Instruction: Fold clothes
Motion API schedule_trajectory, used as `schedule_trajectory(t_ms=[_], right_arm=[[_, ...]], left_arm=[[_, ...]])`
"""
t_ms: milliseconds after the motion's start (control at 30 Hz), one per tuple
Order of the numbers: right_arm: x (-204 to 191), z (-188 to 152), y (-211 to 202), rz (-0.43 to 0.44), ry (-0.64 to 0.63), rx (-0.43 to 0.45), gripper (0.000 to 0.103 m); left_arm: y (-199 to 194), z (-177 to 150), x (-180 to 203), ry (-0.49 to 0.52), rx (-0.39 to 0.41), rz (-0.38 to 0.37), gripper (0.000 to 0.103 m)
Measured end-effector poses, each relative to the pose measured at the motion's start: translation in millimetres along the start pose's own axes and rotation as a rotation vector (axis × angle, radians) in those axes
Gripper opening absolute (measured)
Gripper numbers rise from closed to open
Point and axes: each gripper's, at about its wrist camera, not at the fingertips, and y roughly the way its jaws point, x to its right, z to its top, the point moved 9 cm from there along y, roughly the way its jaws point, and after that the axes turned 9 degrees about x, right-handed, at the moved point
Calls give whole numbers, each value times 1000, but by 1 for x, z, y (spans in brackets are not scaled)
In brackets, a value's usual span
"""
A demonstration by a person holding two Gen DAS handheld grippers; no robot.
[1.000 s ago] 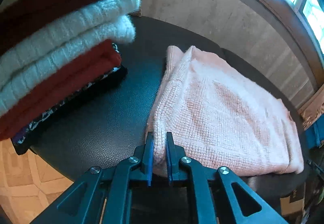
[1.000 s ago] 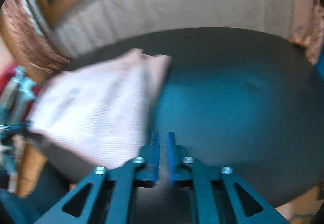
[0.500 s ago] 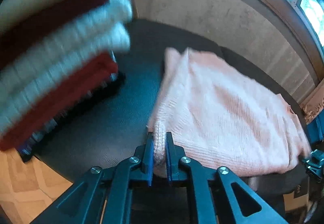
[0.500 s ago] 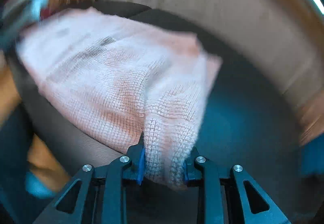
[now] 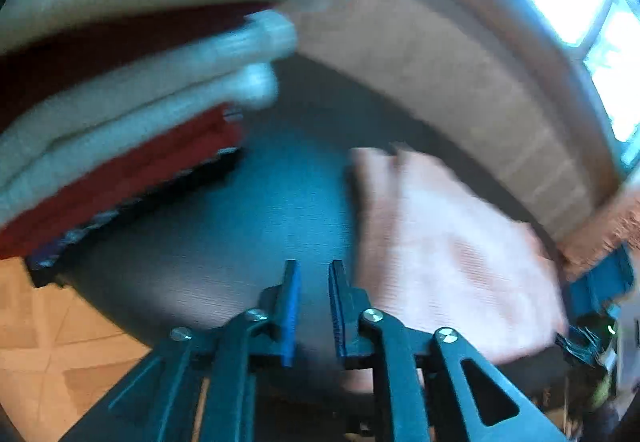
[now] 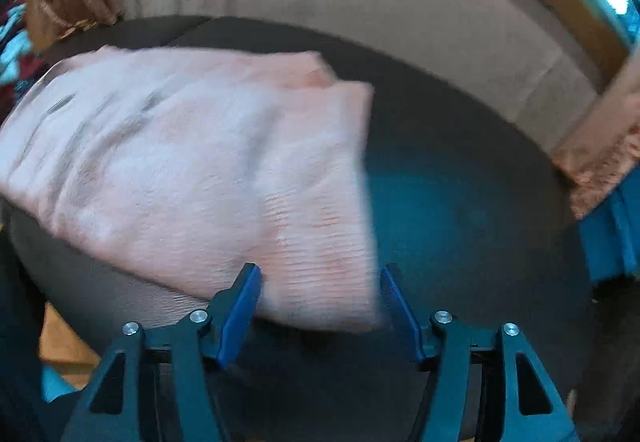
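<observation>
Left claw (image 5: 314, 306) has just been opening: blue pads (image 5: 291, 312) a small way apart, nothing between them, only the dark table (image 5: 256, 226) showing through the gap. The pink knit sweater (image 5: 444, 254) lies folded flat on that table just to the claw's right, clear of the pads (picture's blurry, edges soft). Right claw (image 6: 320, 302) has also just been opening and now stands wide, w/ the sweater's (image 6: 192, 166) near corner between the pads but not pinched. Far left in the left wrist view, a stack of folded clothes (image 5: 120, 130): cream, dark red, white knit, red. Beige wall (image 6: 360, 2) behind.
</observation>
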Motion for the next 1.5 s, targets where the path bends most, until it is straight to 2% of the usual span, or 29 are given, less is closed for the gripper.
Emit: schedule_trajectory(t_ms=[67, 133, 200, 267, 367, 433, 500, 567, 600, 733, 800, 900, 1000, 1100, 1200, 1267, 1300, 1367, 1400, 1500], right_arm=[[13, 15, -8, -44, 40, 48, 65], [10, 32, -17, 24, 116, 117, 69], [6, 49, -26, 96, 191, 182, 80], [-17, 59, -28, 240, 228, 198, 82], [-66, 59, -1, 347, 184, 139, 84], [-99, 34, 28, 430, 206, 3, 85], [-131, 9, 24, 441, 130, 2, 95], [-156, -6, 7, 479, -2, -13, 100], [-163, -12, -1, 495, -24, -13, 100], [-175, -28, -20, 494, -81, 37, 100], [-165, -19, -10, 507, -30, 37, 100], [-146, 4, -12, 555, 124, 36, 100], [-121, 40, -16, 622, 281, 97, 100], [-110, 61, -2, 573, 289, 139, 100], [-117, 83, 25, 544, 265, 129, 100], [-113, 98, 50, 464, 246, 101, 100], [-105, 98, 70, 393, 230, 91, 100], [-87, 94, 102, 287, 220, 88, 103], [-77, 97, 105, 317, 285, 114, 103], [-75, 99, 107, 299, 284, 113, 103]], left_arm=[[1, -6, 32, 79, -2, -47, 19], [13, -22, 69, 181, -39, -94, 19], [30, -35, 95, 249, -69, -117, 19], [39, -49, 115, 314, -92, -132, 19], [65, -55, 106, 413, -136, -50, 19], [75, -58, 94, 472, -159, 0, 22], [71, -54, 79, 524, -136, 47, 22], [70, -45, 59, 529, -131, 112, 23], [70, -41, 52, 505, -139, 125, 23], [66, -33, 45, 423, -157, 113, 22], [61, -26, 56, 422, -138, 85, 22], [52, -13, 83, 444, -70, -12, 22], [58, -6, 107, 475, -37, -78, 23], [75, -18, 133, 485, -54, -99, 23], [88, -15, 146, 471, -60, -94, 23], [102, -14, 137, 462, -62, -48, 25], [111, -15, 128, 459, -66, -11, 25], [118, -16, 119, 439, -11, -28, 28], [120, -16, 116, 427, 25, -50, 28], [121, -17, 114, 401, 85, -57, 28]])
